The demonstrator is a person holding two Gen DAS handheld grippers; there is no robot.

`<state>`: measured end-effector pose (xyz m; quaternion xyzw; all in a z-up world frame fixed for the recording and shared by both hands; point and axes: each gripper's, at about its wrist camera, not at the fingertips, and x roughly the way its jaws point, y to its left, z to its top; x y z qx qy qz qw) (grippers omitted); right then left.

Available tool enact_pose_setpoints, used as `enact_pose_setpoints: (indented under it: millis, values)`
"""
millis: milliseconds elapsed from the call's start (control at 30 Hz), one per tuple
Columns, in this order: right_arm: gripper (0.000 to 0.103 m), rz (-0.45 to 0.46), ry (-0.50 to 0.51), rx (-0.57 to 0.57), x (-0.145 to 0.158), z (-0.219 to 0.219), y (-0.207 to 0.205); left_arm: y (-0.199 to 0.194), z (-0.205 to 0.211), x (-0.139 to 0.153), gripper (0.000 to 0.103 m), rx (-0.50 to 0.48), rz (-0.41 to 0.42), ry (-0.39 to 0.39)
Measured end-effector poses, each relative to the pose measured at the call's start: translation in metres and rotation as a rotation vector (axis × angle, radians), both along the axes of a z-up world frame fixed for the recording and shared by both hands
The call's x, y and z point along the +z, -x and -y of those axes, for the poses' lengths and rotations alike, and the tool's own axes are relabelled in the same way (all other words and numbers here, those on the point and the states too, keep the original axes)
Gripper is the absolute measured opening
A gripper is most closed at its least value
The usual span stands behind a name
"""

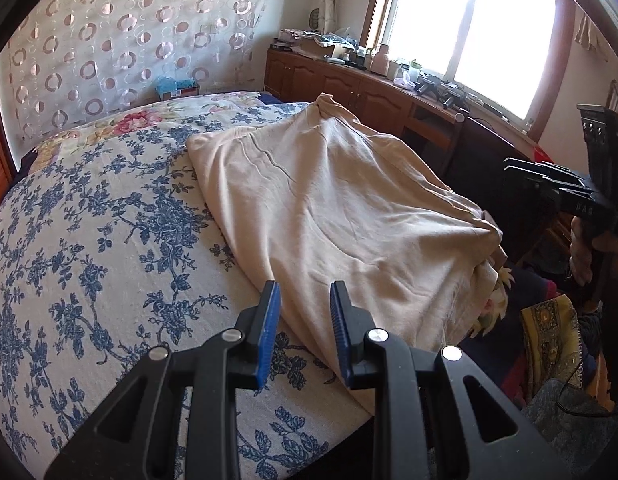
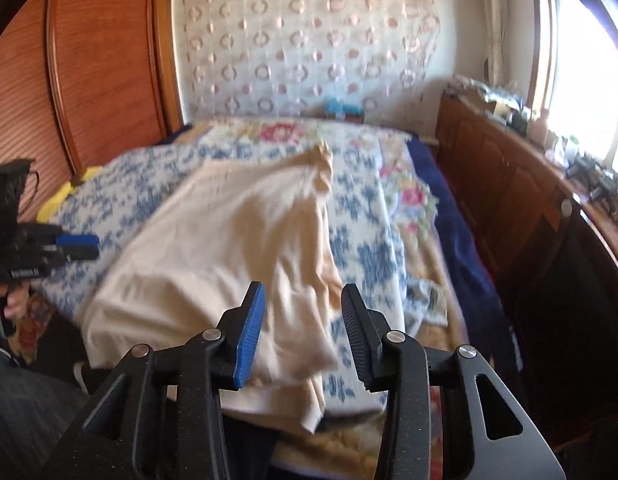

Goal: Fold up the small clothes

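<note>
A cream garment (image 1: 333, 208) lies spread out on the blue floral bedspread (image 1: 89, 240), its near end hanging over the bed's edge. My left gripper (image 1: 305, 292) is open and empty, just above the garment's near left edge. In the right wrist view the same garment (image 2: 229, 248) lies ahead, blurred. My right gripper (image 2: 303, 294) is open and empty above the garment's near right part. The left gripper also shows at the left edge of the right wrist view (image 2: 79, 246), and the right gripper at the right edge of the left wrist view (image 1: 549, 176).
A wooden cabinet (image 1: 349, 84) with clutter on top runs under the window on the right. A wooden headboard (image 2: 89, 60) stands at the left. A blue box (image 1: 177, 86) sits at the bed's far end. Patterned fabric (image 1: 549, 340) lies beside the bed.
</note>
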<state>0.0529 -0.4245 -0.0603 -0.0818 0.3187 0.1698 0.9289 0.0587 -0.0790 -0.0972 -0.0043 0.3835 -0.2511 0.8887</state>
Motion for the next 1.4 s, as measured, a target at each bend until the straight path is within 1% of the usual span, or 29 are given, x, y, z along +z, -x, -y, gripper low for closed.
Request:
enact_pose_setpoints:
  millis: [100, 200, 233, 300, 367, 433, 500, 533, 567, 633, 800, 933, 1033, 1100, 1133, 1167, 1267, 1300, 1400]
  values:
    - [0.041, -0.064, 0.023, 0.007, -0.016, -0.008, -0.015, 0.002, 0.001, -0.002, 0.023, -0.001, -0.004, 0.002]
    - [0.041, -0.166, 0.056, 0.013, -0.046, -0.012, -0.031, 0.004, 0.002, -0.004, 0.023, -0.011, -0.008, 0.006]
    - [0.041, -0.230, 0.081, 0.027, -0.062, -0.014, -0.038, 0.003, 0.003, -0.005, 0.023, -0.018, -0.014, 0.015]
    - [0.041, -0.239, 0.110, 0.000, -0.073, -0.014, -0.041, 0.002, 0.004, -0.008, 0.023, -0.032, -0.033, 0.030]
    - [0.041, -0.264, 0.052, 0.013, -0.077, -0.009, -0.042, 0.002, 0.005, -0.011, 0.023, -0.039, -0.044, 0.030]
    - [0.041, -0.268, 0.029, 0.013, -0.077, -0.007, -0.042, 0.002, 0.006, -0.014, 0.026, -0.042, -0.056, 0.036]
    - [0.027, -0.275, 0.011, 0.040, -0.078, -0.006, -0.041, 0.004, 0.007, -0.015, 0.029, -0.046, -0.065, 0.041]
    - [0.018, -0.275, 0.015, 0.064, -0.077, -0.007, -0.038, 0.005, 0.007, -0.016, 0.030, -0.050, -0.067, 0.041]
    - [0.013, -0.253, 0.040, 0.078, -0.074, -0.010, -0.035, 0.006, 0.007, -0.016, 0.031, -0.053, -0.070, 0.040]
    - [0.010, -0.212, 0.068, 0.096, -0.066, -0.011, -0.027, 0.008, 0.009, -0.017, 0.032, -0.057, -0.077, 0.034]
    - [0.008, -0.163, 0.068, 0.093, -0.043, 0.003, -0.010, 0.013, 0.012, -0.021, 0.035, -0.067, -0.095, 0.034]
    - [0.008, -0.179, 0.047, 0.059, -0.050, 0.005, -0.010, 0.017, 0.016, -0.023, 0.036, -0.076, -0.104, 0.036]
    - [0.015, -0.190, 0.041, 0.033, -0.059, 0.002, -0.014, 0.019, 0.017, -0.024, 0.036, -0.079, -0.115, 0.030]
    - [0.027, -0.195, 0.045, 0.023, -0.063, 0.000, -0.017, 0.021, 0.017, -0.025, 0.036, -0.085, -0.124, 0.030]
    - [0.041, -0.203, 0.037, 0.024, -0.066, 0.001, -0.018, 0.022, 0.018, -0.026, 0.036, -0.089, -0.131, 0.030]
    - [0.047, -0.213, 0.028, 0.024, -0.069, 0.002, -0.019, 0.023, 0.018, -0.027, 0.036, -0.093, -0.137, 0.031]
    - [0.048, -0.231, 0.043, 0.009, -0.077, 0.005, -0.020, 0.025, 0.022, -0.033, 0.036, -0.112, -0.161, 0.031]
    - [0.048, -0.234, 0.045, 0.008, -0.079, 0.006, -0.019, 0.026, 0.023, -0.032, 0.036, -0.113, -0.151, 0.029]
    - [0.057, -0.233, 0.019, 0.026, -0.082, 0.008, -0.017, 0.025, 0.026, -0.032, 0.037, -0.119, -0.150, 0.024]
